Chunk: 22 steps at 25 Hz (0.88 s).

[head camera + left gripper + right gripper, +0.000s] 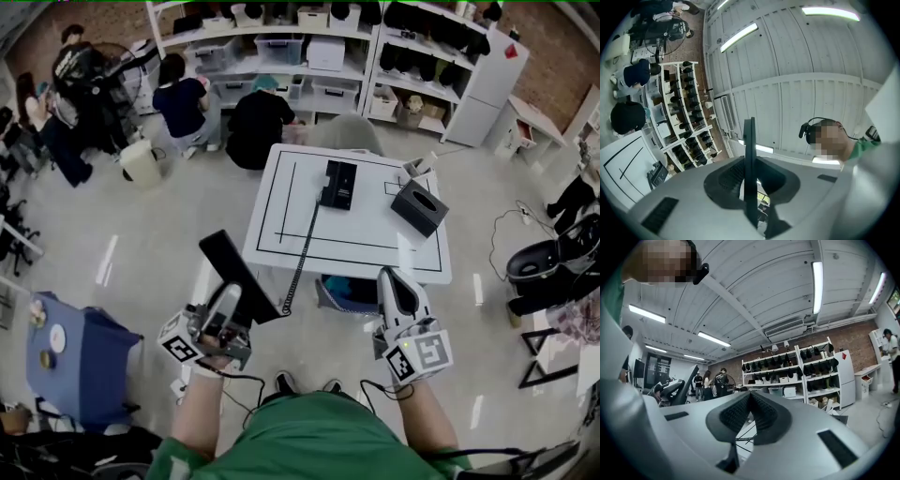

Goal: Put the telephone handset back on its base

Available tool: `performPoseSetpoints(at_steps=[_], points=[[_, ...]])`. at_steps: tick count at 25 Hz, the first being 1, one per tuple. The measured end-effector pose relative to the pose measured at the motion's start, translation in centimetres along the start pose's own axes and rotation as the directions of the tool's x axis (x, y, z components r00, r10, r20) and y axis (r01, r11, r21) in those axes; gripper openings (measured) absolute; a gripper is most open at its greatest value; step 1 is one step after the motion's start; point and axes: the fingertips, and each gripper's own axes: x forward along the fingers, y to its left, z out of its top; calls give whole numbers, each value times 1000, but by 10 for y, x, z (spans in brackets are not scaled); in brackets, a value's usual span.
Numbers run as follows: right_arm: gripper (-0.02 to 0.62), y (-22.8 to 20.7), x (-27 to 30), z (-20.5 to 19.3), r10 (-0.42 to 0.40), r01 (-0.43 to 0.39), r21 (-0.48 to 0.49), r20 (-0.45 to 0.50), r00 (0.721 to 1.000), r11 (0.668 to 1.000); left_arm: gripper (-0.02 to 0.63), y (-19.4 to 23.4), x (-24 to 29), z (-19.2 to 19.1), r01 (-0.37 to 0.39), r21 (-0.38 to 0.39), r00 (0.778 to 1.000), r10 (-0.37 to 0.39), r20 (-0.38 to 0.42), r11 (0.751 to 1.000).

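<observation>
Room: pale floor, white table [375, 239] marked with black lines.
Handset [234, 267]: off the table, in the air by its near left corner, tilted.
Left gripper [223, 307]: clamped on the handset, which stands edge-on between its jaws.
Cord [302, 253]: coiled, running from handset to base.
Base [338, 184]: on the table's far middle.
Right gripper [396, 281]: jaws together, holding nothing, at the near right edge.
Tissue box [419, 207]: right of the base.

We take this for a robotics data-collection lab or workshop. Tall white open shelving with plastic bins [281, 47] stands at 12 o'clock against a red brick wall [862, 339]. Long fluorescent ceiling tubes [817, 284] hang overhead, a small white table marked with black tape lines [366, 239] sits mid-floor, and dark-clothed people [258, 122] crouch by the shelves.
</observation>
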Motion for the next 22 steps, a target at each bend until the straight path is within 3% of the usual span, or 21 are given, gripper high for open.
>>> performPoseSetpoints(at_steps=[5, 11, 22], points=[[23, 24, 19, 6, -45, 46, -46, 9, 999, 998, 86, 18, -16, 28, 40, -18, 999, -40, -4, 999], [23, 40, 32, 5, -75, 74, -71, -14, 997, 995, 86, 35, -25, 42, 33, -6, 999, -33, -42, 999], [23, 17, 77, -15, -42, 41, -19, -14, 999, 999, 86, 70, -12, 41, 1, -12, 999, -2, -50, 1000]])
